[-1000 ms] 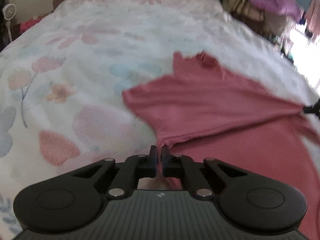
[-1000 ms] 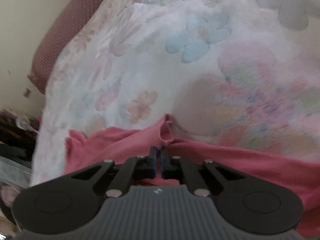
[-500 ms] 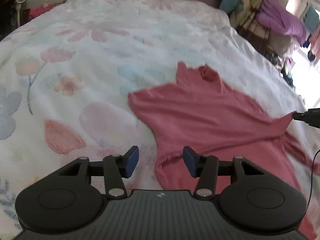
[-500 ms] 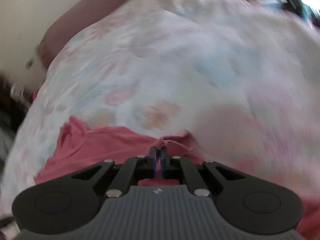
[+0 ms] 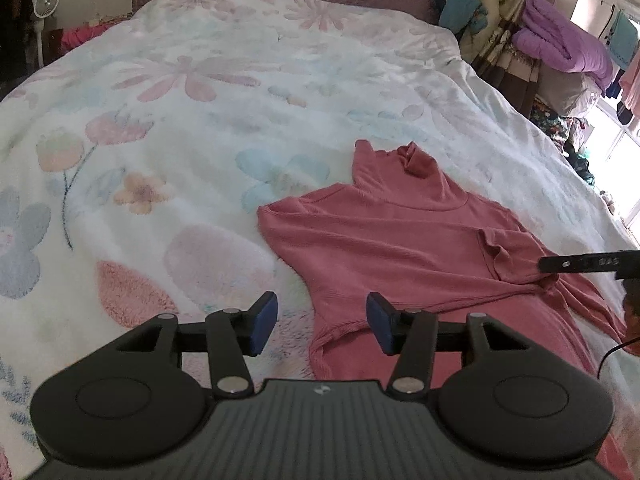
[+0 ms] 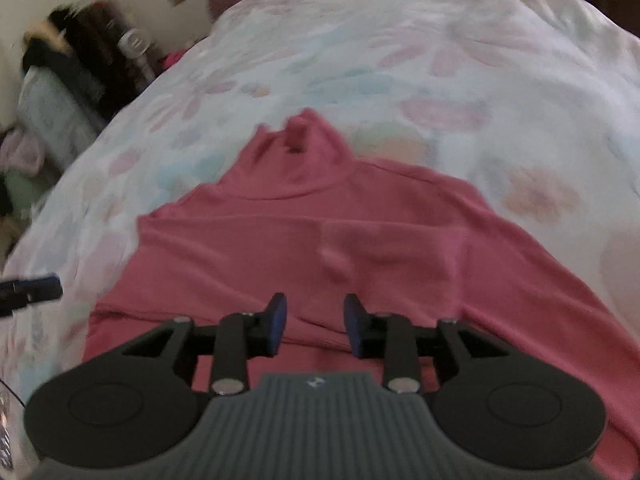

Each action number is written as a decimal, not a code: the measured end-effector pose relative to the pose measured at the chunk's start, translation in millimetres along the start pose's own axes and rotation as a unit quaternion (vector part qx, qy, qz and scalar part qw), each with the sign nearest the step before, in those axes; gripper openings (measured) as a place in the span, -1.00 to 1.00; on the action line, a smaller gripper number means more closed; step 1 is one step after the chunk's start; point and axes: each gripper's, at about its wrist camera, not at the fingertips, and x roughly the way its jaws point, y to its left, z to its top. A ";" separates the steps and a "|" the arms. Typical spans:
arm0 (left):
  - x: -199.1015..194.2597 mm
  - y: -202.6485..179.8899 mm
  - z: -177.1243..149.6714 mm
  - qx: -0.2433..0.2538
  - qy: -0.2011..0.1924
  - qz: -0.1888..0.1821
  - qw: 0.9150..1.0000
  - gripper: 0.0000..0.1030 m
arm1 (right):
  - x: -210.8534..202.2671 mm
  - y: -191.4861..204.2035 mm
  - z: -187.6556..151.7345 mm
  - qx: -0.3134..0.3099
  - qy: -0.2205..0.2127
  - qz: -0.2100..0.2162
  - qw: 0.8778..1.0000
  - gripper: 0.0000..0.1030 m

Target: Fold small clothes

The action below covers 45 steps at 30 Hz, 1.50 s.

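Left wrist view: a bed [image 5: 208,92] under a pale floral blanket carries a pink turtleneck top [image 5: 404,240], spread flat, its long axis running from the collar at the far end toward the hem at the near right. The left gripper [image 5: 318,328], jaws apart and empty, hovers over a bunched near-left edge of the top. The right gripper [image 6: 314,328], jaws likewise apart and holding nothing, sits over the top's middle and looks the nearer to its body, though that view is blurred. A folded-in flap [image 5: 506,254], possibly a sleeve, lies on the right side.
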 end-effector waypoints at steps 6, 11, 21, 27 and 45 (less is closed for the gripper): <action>17.0 -0.9 3.0 -0.018 0.006 0.005 1.000 0.17 | -20.1 -53.4 5.0 0.072 -0.016 -0.048 0.996 -0.64; 32.6 -2.0 0.8 -0.030 0.023 0.016 0.999 0.17 | -10.0 -39.6 13.3 0.041 -0.025 -0.027 0.999 -0.77; 21.5 1.8 -1.2 -0.030 0.028 0.033 0.999 0.17 | -3.1 -44.1 -16.8 0.033 0.009 -0.029 0.999 -0.72; -0.1 -8.6 2.7 -0.025 0.009 0.037 0.999 0.17 | -113.4 -114.2 -30.6 0.122 -0.060 -0.108 0.985 -0.47; -34.1 -23.2 -2.3 -0.064 0.015 0.050 0.997 0.17 | -173.8 -296.0 -112.0 0.327 0.051 -0.290 0.898 -0.52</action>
